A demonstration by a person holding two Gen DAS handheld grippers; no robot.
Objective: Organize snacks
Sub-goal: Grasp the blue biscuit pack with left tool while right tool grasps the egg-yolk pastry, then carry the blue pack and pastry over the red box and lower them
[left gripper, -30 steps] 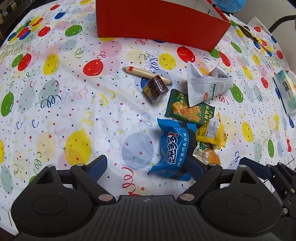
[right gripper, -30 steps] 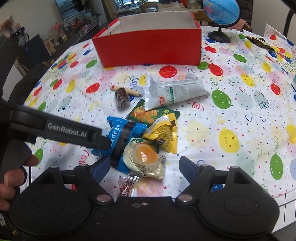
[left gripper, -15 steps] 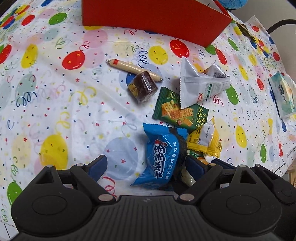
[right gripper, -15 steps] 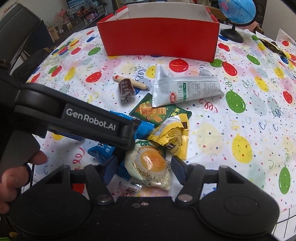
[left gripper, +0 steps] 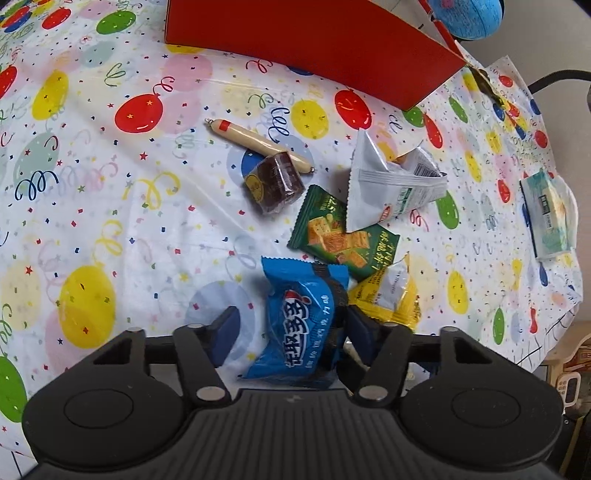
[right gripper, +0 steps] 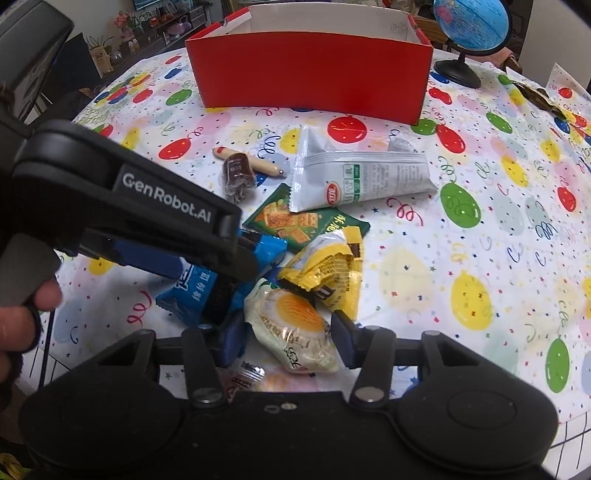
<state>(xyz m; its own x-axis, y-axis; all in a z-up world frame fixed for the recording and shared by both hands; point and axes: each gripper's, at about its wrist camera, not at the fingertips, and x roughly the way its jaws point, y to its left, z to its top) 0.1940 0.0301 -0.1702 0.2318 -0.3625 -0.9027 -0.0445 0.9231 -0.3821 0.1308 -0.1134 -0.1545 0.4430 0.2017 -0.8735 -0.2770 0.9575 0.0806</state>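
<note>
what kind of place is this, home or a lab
Probably a home living or dining room: a table under a balloon-print party cloth, a desk globe, and shelves of plants and ornaments behind.

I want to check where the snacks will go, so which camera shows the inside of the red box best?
The right wrist view: the red box shows its open top and pale inner walls, though not its floor. The left wrist view shows only the red box's outer wall, cut off at the frame's top.
</note>
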